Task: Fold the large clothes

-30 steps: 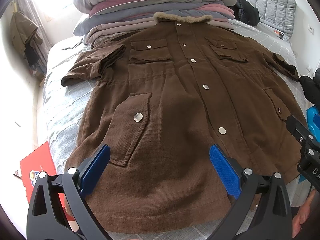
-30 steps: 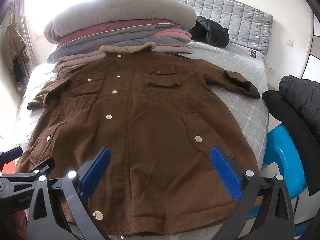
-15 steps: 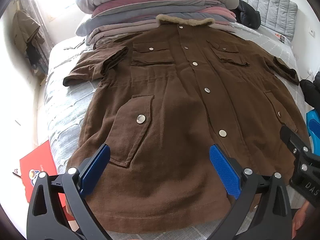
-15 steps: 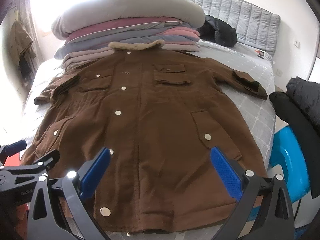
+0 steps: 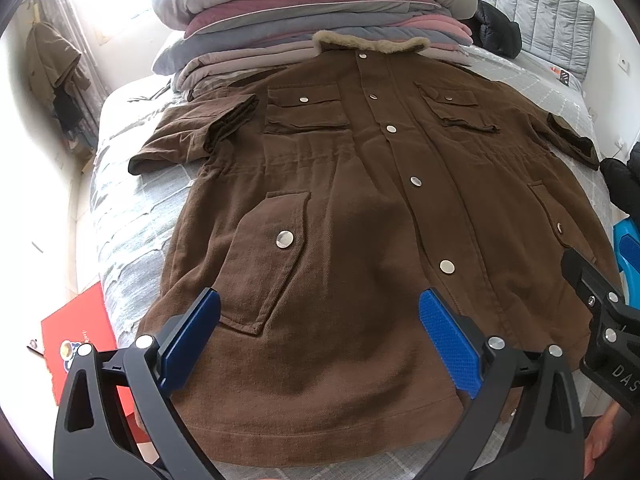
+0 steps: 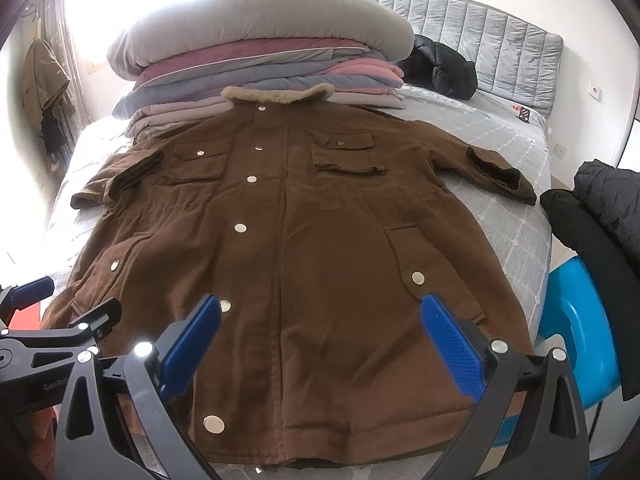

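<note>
- One bed (image 6: 516,216) with a grey quilted cover and a padded, channelled headboard (image 6: 500,56).
- One brown coat (image 5: 360,220) of coarse woven cloth lies flat and face up on the bed, sleeves out, its fur collar (image 6: 276,94) against a stack of folded quilts (image 6: 260,64).
- Four flap pockets and a row of round metal snaps (image 5: 415,180) down the front.
- Two tongs with blue ribbed pads: the left tongs (image 5: 320,332) and the right tongs (image 6: 320,336) both hang above the hem, spread wide apart, gripping nothing.
</note>
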{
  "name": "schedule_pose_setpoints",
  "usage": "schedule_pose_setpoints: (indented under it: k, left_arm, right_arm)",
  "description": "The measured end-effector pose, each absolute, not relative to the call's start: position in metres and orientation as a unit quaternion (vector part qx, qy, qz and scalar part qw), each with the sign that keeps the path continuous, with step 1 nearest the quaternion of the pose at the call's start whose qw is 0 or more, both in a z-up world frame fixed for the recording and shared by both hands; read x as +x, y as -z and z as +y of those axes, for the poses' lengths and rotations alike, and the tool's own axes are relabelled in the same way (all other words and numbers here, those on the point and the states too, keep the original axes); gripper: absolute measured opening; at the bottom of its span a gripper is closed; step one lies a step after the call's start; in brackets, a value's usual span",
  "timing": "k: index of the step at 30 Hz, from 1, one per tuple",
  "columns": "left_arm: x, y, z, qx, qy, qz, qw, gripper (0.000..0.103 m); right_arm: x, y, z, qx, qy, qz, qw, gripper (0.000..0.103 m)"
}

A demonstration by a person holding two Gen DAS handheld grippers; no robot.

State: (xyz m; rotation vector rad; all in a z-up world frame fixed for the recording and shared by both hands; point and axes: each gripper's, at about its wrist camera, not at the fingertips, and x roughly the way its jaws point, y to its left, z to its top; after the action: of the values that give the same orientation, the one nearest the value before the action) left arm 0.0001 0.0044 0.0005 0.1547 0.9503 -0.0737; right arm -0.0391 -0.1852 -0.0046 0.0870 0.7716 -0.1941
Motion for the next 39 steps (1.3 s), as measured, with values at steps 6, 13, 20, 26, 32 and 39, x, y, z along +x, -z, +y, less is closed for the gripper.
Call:
schedule_pose_setpoints:
  k: [6,13,20,26,32,39]
  left_arm:
    - [-0.001,0.000,0.005,0.074,0.035,0.457,0.886,0.096]
    - [-0.001,0.001,0.007,0.075,0.035,0.457,0.886,0.096]
    - [-0.001,0.002,0.010,0.079,0.034,0.457,0.885,0.096]
    - [-0.001,0.001,0.009,0.084,0.031,0.455,0.886,0.096]
    - [-0.002,0.000,0.009,0.084,0.038,0.452,0.887,0.096]
    - [-0.004,-0.001,0.008,0.085,0.037,0.449,0.889,0.096]
  right_arm:
    - [-0.039,0.005,-0.185,0.042,0.095,0.375,0.921,0.097]
    - [-0.040,0.003,-0.186,0.043,0.096,0.371,0.923,0.097]
    - [-0.041,-0.002,-0.206,0.072,0.099,0.360,0.925,0.097]
    - [-0.039,0.000,-0.217,0.084,0.106,0.362,0.922,0.097]
    - [-0.041,0.000,-0.214,0.074,0.108,0.359,0.924,0.097]
    - [-0.041,0.001,-0.215,0.075,0.108,0.359,0.924,0.097]
